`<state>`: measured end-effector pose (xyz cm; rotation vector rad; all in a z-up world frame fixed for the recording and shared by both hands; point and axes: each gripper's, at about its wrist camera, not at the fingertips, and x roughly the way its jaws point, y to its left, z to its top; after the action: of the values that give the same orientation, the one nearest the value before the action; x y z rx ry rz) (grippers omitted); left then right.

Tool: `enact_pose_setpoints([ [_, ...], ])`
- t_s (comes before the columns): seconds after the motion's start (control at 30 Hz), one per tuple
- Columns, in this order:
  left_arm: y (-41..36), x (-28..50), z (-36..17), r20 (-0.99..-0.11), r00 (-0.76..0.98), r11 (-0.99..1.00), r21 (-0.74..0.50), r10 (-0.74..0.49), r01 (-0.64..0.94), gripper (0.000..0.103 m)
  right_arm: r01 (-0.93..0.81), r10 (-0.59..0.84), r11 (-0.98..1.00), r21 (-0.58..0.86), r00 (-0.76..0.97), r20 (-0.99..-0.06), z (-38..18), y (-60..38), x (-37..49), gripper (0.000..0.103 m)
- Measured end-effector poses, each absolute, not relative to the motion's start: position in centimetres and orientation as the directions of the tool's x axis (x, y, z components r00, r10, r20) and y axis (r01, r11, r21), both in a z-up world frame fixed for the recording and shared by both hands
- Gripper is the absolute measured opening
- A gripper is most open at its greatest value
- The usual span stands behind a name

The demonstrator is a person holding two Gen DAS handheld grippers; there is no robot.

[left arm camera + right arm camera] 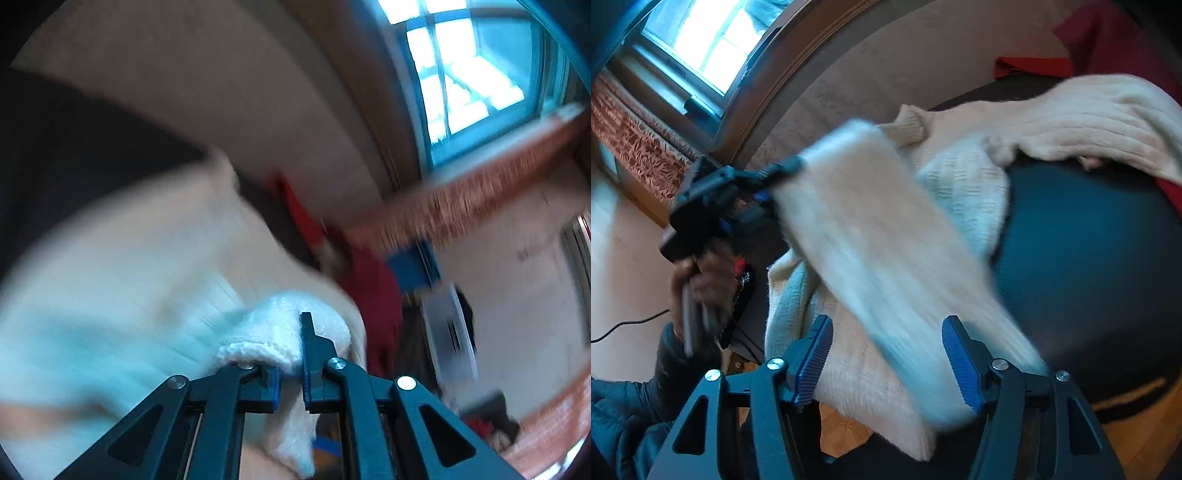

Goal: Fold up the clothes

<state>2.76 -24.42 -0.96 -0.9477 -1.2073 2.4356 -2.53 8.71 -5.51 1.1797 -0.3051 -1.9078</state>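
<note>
Your left gripper (291,354): jaws closed on a fold of the cream sweater (273,332). The knit bulges up between and over the blue pads. In the right wrist view the same gripper (783,173) sits at the upper left, pinching the top edge of a long strip of the sweater (871,236). Your left hand (701,280) wraps the handle below it, a dark padded sleeve (624,406) behind.

Your right gripper (886,362): jaws apart, blue ribbed pads clear of the cloth. The blurred strip runs down between them; neither pad presses on it.

Sweater: cream ribbed knit, mostly draped over a dark rounded seat (1089,258). One part lies across the seat's top at the right; a bunched part hangs over its left side and down toward your right gripper. The raised strip stretches slantwise from your left gripper to your right one.

Red cloth (1030,66): lies beyond the sweater, against the grey wall (886,55). In the left wrist view it shows as a red smear (369,288) right of the sweater; too blurred to tell more.

Window (461,74): bright, blue-framed, with a patterned brown band (461,199) below it.

Black cable (624,326): trails on the pale floor at the left.

Left wrist view: heavily blurred beyond the gripper.
</note>
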Motion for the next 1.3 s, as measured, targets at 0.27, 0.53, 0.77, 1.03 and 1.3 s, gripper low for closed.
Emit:
enact_pose_setpoints([
  [0.27,-41.4,8.9,2.0,-0.539,-0.825,-0.651,-0.689,0.166,0.319,0.007,0.607,-0.749,-0.583,0.541,-0.144,-0.646,-6.8,2.3,-3.5,0.072],
  [0.53,-50.6,15.5,1.3,-0.681,-0.728,-0.533,-0.588,-0.079,0.608,0.016,0.626,-0.742,-0.584,0.516,-0.155,-0.652,-8.6,-0.8,-4.7,0.096],
  [0.77,-41.4,13.5,1.7,-0.618,-0.784,-0.761,-0.537,0.06,0.366,0.021,0.671,-0.715,-0.582,0.459,-0.153,-0.682,-8.7,-2.3,-4.7,0.103],
  [1.03,-32.5,9.1,-6.4,-0.776,-0.627,-0.873,-0.348,0.064,0.342,0.021,0.628,-0.735,-0.627,0.46,-0.281,-0.617,-5.1,-1.7,-6.4,0.103],
  [1.3,-35.2,14.5,-10.3,-0.808,-0.589,-0.828,-0.313,-0.024,0.464,0.007,0.56,-0.735,-0.642,0.523,-0.256,-0.628,-8.5,-6.4,-12.2,0.103],
])
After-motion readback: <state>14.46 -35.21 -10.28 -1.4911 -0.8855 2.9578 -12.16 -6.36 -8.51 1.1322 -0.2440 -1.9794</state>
